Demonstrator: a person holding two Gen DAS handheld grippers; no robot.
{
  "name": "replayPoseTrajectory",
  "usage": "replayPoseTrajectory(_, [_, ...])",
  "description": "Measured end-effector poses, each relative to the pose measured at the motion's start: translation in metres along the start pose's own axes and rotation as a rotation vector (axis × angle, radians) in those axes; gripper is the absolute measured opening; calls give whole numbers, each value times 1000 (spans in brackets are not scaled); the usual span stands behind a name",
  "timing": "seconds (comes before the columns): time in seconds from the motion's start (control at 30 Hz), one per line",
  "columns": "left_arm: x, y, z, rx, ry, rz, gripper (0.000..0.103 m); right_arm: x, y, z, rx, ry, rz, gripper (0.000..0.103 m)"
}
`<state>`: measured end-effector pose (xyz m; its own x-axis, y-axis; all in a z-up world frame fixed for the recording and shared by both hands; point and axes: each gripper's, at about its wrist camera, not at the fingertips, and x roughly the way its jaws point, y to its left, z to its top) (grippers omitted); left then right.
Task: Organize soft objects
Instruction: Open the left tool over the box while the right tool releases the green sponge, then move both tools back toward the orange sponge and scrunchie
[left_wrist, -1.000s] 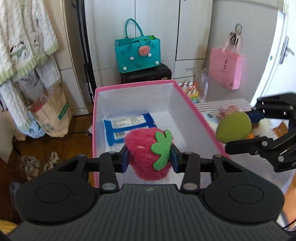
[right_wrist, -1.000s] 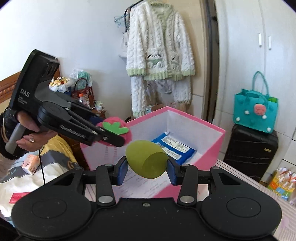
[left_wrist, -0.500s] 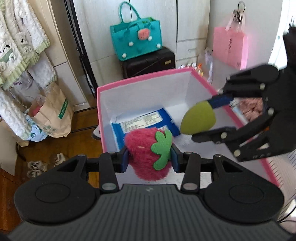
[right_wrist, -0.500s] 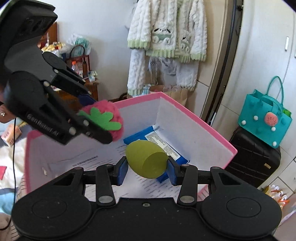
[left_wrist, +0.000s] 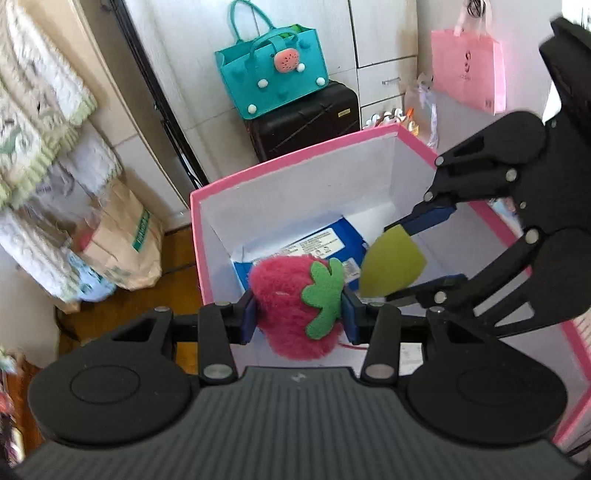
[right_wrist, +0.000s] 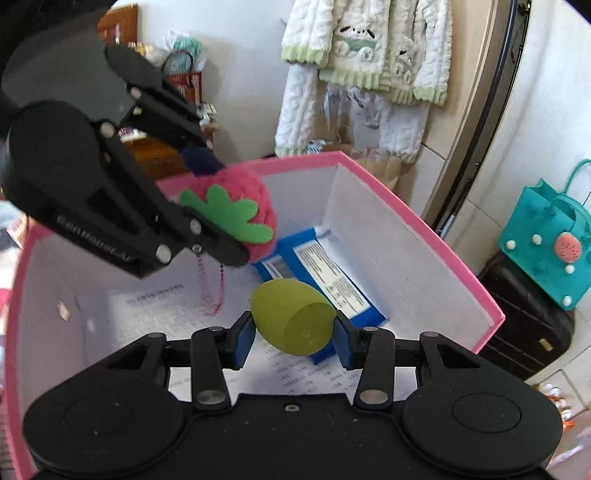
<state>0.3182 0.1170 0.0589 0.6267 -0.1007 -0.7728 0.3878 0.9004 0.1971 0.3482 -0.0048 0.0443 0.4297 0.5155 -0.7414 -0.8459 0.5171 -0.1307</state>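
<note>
Pink plush is being squeezed in the left wrist view: the strawberry is being pinched across its middle by the left gripper, whose blue pads are being pressed into the fur on both sides. It is being held above the near end of the box, inside the pink rim, so that a release would probably drop it onto the white floor and not over the edge. A blue packet is lying flat on the floor toward the far left corner. From the right edge, the right gripper is being reached in over the rim with a green sponge clamped between its pads, close beside the strawberry but apart from it. Both toys are being carried into the same box, apparently because it is being used as the collecting place for soft things.

In the right wrist view, the sponge is being gripped by the right gripper at its widest part, its flat cut face being turned toward the camera. It is being held over the middle of the box, above printed paper lining the floor, with the packet lying toward the far right wall. The strawberry is being held higher by the left gripper, near the far left wall, a thin red loop dangling under it. Neither toy is touching the floor; the staggered heights are probably being kept so the two grippers are not knocked together.
</note>
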Motion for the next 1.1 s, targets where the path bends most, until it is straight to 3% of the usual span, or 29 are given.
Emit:
replayPoseTrajectory(0.1, [3, -6, -2, 47, -11, 38, 44, 3, 1, 0, -18, 23, 1, 49])
replayPoseTrajectory(0.2, [8, -2, -3, 15, 8, 6, 47, 6, 2, 0, -30, 37, -3, 49])
replayPoseTrajectory(0.27, [11, -3, -4, 18, 9, 25, 48, 8, 4, 0, -36, 49, -2, 49])
replayPoseTrajectory(0.33, [12, -3, -4, 26, -5, 56, 55, 11, 6, 1, -47, 63, -14, 50])
replayPoseTrajectory(0.43, [11, -2, -1, 14, -20, 46, 61, 14, 4, 2, -46, 62, -18, 53])
replayPoseTrajectory(0.57, [0, -9, -2, 27, -60, 67, 63, 13, 0, 2, -13, 48, -16, 57])
replayPoseTrajectory(0.8, [-25, -11, -8, -34, -74, 33, 64, -12, -7, -1, 136, -22, 13, 60])
replayPoseTrajectory(1.1, [-76, -18, -18, -78, -44, -16, 64, -64, -4, -16, 359, -50, 20, 60])
